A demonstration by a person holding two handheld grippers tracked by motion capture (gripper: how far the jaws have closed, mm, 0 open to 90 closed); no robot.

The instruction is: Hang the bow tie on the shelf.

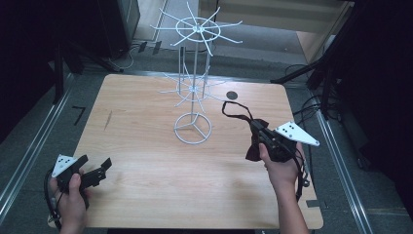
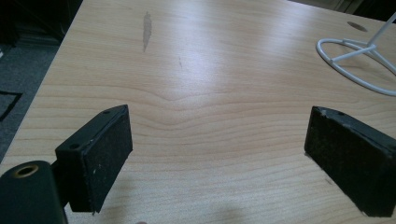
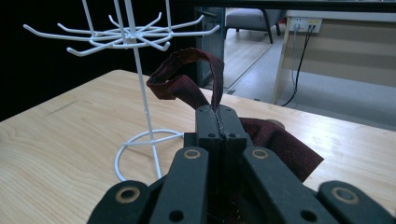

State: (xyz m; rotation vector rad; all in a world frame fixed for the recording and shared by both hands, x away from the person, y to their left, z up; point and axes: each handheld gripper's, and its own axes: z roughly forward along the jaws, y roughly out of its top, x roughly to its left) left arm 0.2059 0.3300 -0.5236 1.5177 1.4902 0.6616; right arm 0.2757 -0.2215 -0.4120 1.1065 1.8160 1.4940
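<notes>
A white wire rack (image 1: 195, 83) with two tiers of hooks stands on a ring base (image 1: 193, 128) at the middle back of the wooden table (image 1: 141, 151). My right gripper (image 1: 256, 129) is right of the base and shut on a dark red fabric piece (image 1: 253, 148), whose thin strap (image 1: 237, 109) loops toward the rack. In the right gripper view the jaws (image 3: 218, 112) pinch the strap (image 3: 182, 84), with the rack (image 3: 142, 88) just left of them. My left gripper (image 1: 95, 165) rests open at the table's near left corner. Nothing lies between its pads (image 2: 105, 149); the ring base (image 2: 355, 60) is far off.
A small dark round hole (image 1: 232, 95) sits in the table behind the strap. Black stand legs and cables (image 1: 316, 78) crowd the floor to the right. Metal rails (image 1: 29, 151) run along the floor at the left. A faint grey smear (image 2: 146, 29) marks the table's left side.
</notes>
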